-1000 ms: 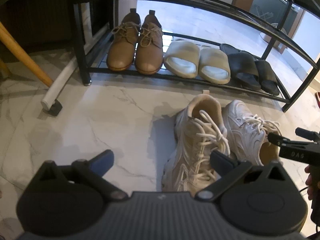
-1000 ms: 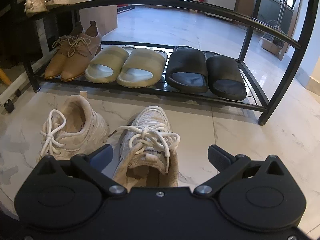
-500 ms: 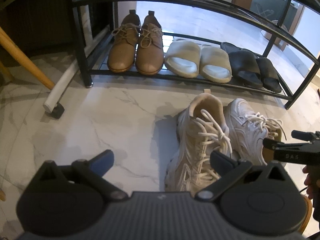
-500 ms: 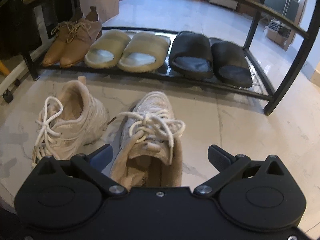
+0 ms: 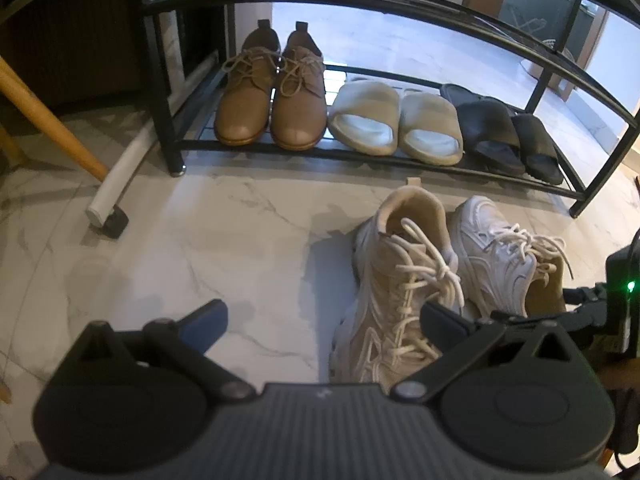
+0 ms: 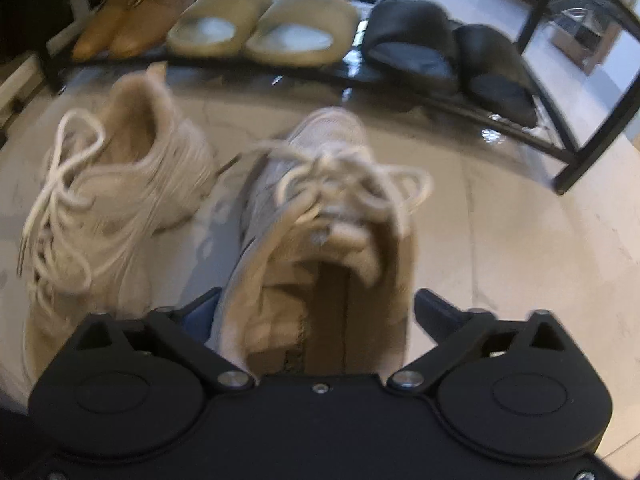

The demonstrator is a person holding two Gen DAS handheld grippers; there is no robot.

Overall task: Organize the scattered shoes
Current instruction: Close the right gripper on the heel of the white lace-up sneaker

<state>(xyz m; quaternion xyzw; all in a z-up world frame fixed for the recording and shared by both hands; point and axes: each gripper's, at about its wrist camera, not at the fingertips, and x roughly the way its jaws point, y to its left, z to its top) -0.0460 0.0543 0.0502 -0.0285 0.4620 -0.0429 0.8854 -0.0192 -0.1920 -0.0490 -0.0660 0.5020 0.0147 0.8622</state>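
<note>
Right hand-held gripper (image 6: 314, 312) straddles heel of right white sneaker (image 6: 320, 216) on floor (image 6: 500, 240), jaws just closing, not yet pressing. Left hand-held gripper (image 5: 320, 324) wide, empty, beside left sneaker (image 5: 400, 280). Both before shoe rack (image 5: 360, 156) front edge.

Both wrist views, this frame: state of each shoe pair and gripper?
Left gripper: open, empty.
Right gripper: closing, straddling the right sneaker, not gripping.
Left sneaker: on floor.
Brown lace-ups, beige slides, black slides: shelved on rack.

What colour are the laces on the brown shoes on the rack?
The laces on the brown lace-up shoes are tan-brown, nearly matching the leather. The left wrist view shows them best.
</note>
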